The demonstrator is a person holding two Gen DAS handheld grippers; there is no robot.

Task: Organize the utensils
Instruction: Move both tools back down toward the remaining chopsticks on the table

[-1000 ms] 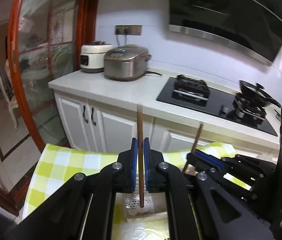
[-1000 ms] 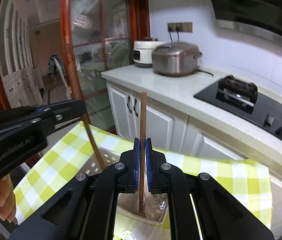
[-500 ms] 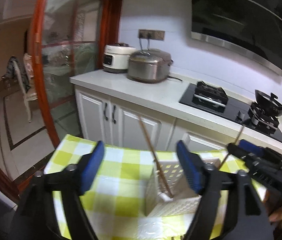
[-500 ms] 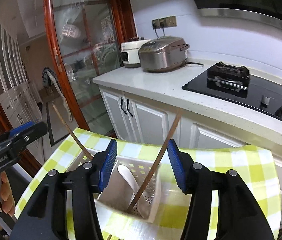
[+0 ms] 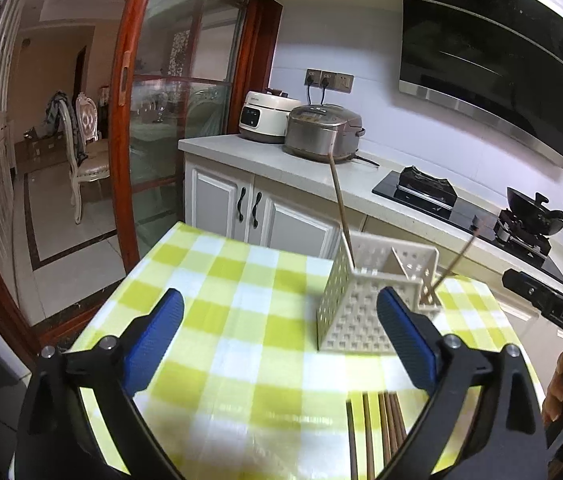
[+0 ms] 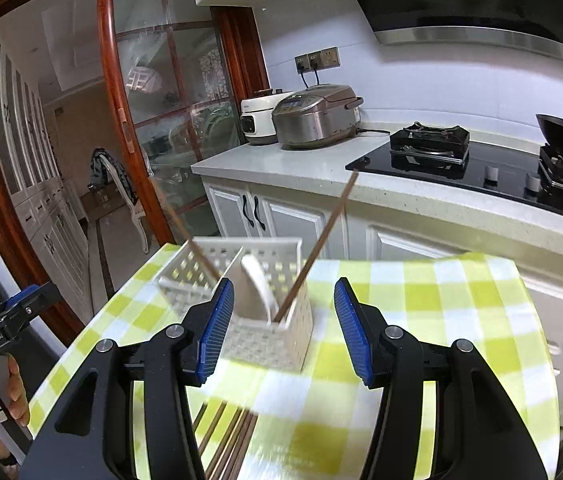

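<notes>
Left gripper (image 5: 279,334): spread, holding nothing.
Right gripper (image 6: 283,330): spread, holding nothing.
White perforated plastic utensil caddy (image 5: 355,312): two brown wooden chopsticks (image 6: 317,250) lean inside.

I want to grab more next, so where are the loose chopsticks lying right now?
In both wrist views, the loose chopsticks lie bundled on the checked cloth, nearer the cameras than the white caddy.

two cookers (image 5: 301,128), one caddy (image 5: 369,296) (two chopsticks (image 5: 339,200) inside)
</notes>
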